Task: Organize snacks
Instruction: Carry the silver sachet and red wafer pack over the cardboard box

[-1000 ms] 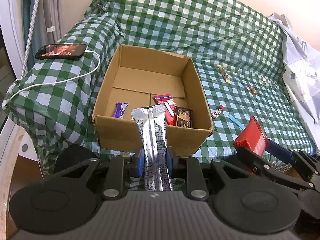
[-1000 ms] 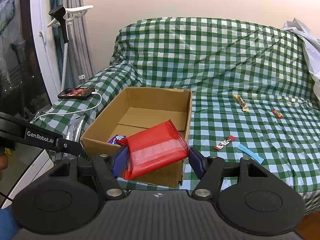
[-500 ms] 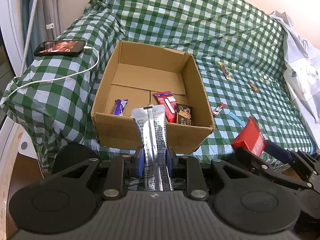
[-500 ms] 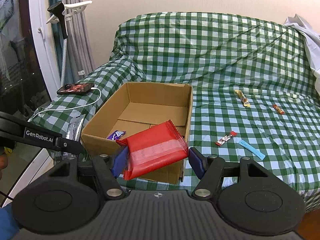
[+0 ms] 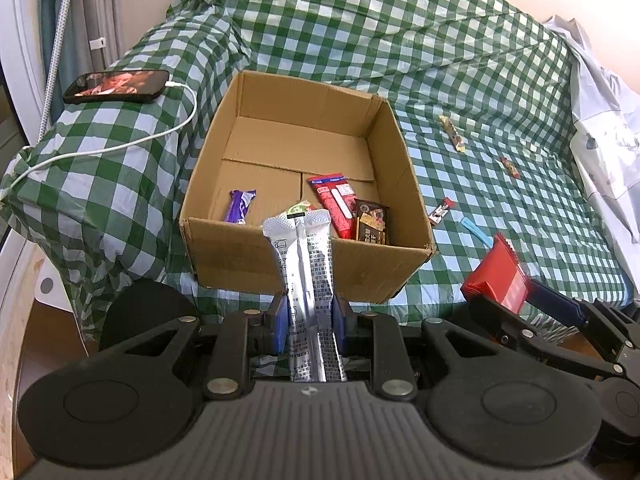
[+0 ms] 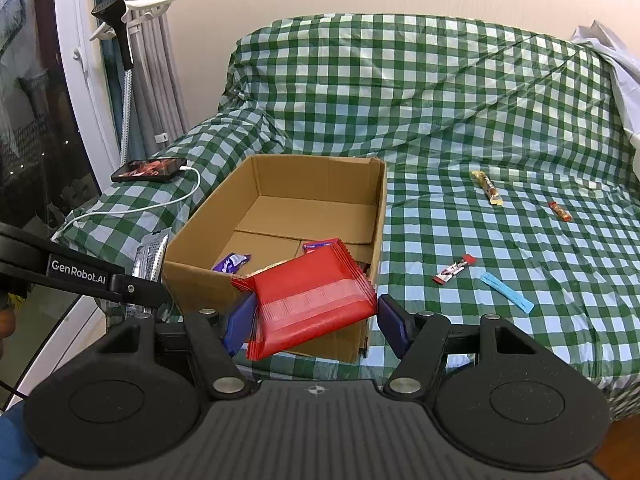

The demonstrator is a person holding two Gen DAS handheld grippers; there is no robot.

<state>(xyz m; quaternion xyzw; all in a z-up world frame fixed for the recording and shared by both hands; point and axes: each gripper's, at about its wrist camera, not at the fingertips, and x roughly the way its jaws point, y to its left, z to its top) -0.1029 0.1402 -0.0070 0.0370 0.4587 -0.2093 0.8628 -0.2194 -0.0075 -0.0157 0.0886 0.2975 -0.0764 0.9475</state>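
Lower end of long silver foil snack pouch (image 5: 306, 276) hidden between clenched left gripper (image 5: 307, 322) pads, long axis pointing up toward open brown cardboard box (image 5: 240, 248). Flat red wrapped packet (image 6: 310, 300) pinched in right gripper (image 6: 316, 322), tilted before box. Four small snacks on green checked cover (image 6: 440, 216).

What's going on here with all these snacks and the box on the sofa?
A person is tidying snacks into a cardboard box on a checked sofa cover, using two handheld grippers. The left gripper clamps a silver packet just short of the box's near wall. The right gripper holds a red packet, also near that wall. Several snacks already lie inside; four small ones wait on the cover.
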